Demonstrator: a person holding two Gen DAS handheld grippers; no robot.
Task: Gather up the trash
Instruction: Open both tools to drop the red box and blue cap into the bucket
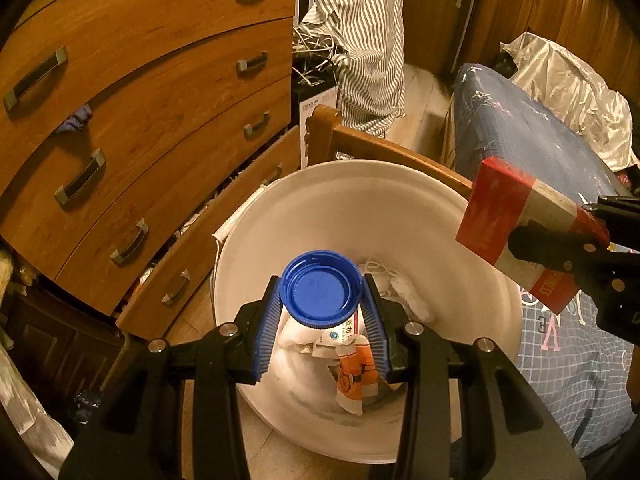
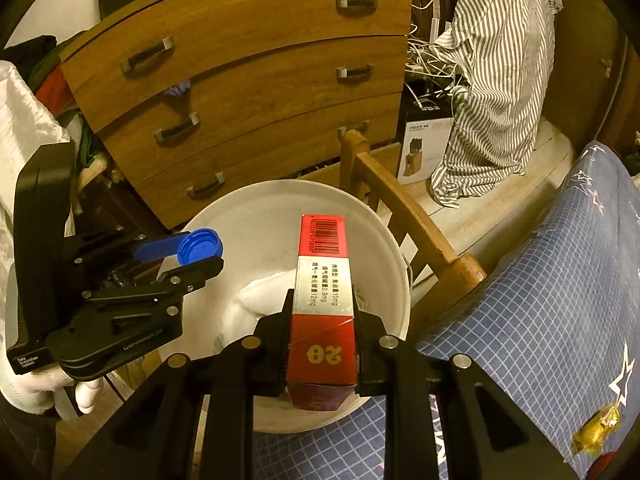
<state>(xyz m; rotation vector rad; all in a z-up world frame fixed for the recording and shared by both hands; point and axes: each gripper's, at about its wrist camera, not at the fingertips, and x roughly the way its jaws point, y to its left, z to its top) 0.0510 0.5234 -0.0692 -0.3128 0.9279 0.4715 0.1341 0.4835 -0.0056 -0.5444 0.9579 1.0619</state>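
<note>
A white bin [image 1: 400, 208] stands on the floor under both grippers, with tissue and an orange-and-white wrapper [image 1: 356, 376] inside. My left gripper [image 1: 322, 285] is shut on a blue bottle cap [image 1: 320, 292], held over the bin's middle. In the right wrist view the same blue cap [image 2: 200, 245] sits in the left gripper [image 2: 210, 254] over the bin's left rim [image 2: 192, 220]. My right gripper [image 2: 322, 300] is shut on a red-and-white cigarette box [image 2: 323, 280], which hangs above the bin's right half. From the left wrist view that box [image 1: 508, 220] hovers over the right rim.
A wooden chest of drawers [image 1: 140, 100] stands behind the bin, its bottom drawer ajar. A wooden frame rail [image 2: 404, 216] and a bed with a blue checked cover [image 2: 560, 280] lie to the right. A yellow wrapper [image 2: 596, 428] rests on the bed. A striped shirt [image 2: 496, 80] hangs behind.
</note>
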